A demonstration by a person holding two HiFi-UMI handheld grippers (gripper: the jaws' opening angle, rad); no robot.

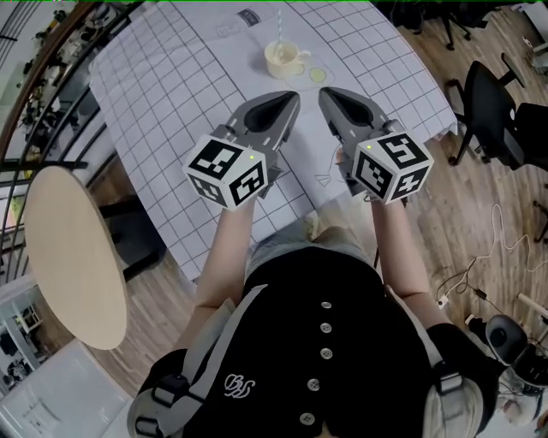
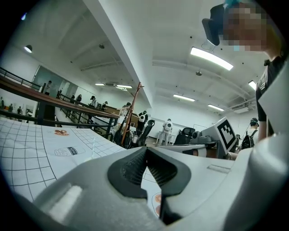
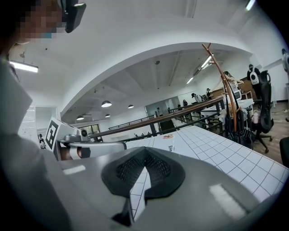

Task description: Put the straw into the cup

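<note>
In the head view the hands are hidden under the bodies of the left gripper (image 1: 289,98) and the right gripper (image 1: 327,94). Beyond the jaws, the cup (image 1: 285,58) is too small to tell where the lower end of the straw (image 1: 277,26) sits. The straw itself is thin and faint. The bench (image 1: 171,85) is cut off by the top edge beyond the cup, and its prints (image 1: 248,16) are too small to read. In each gripper view the gripper's own body hides the bench just below the jaws. Left of the left gripper's jaws, a thin upright line (image 2: 93,146) is too faint to name.
</note>
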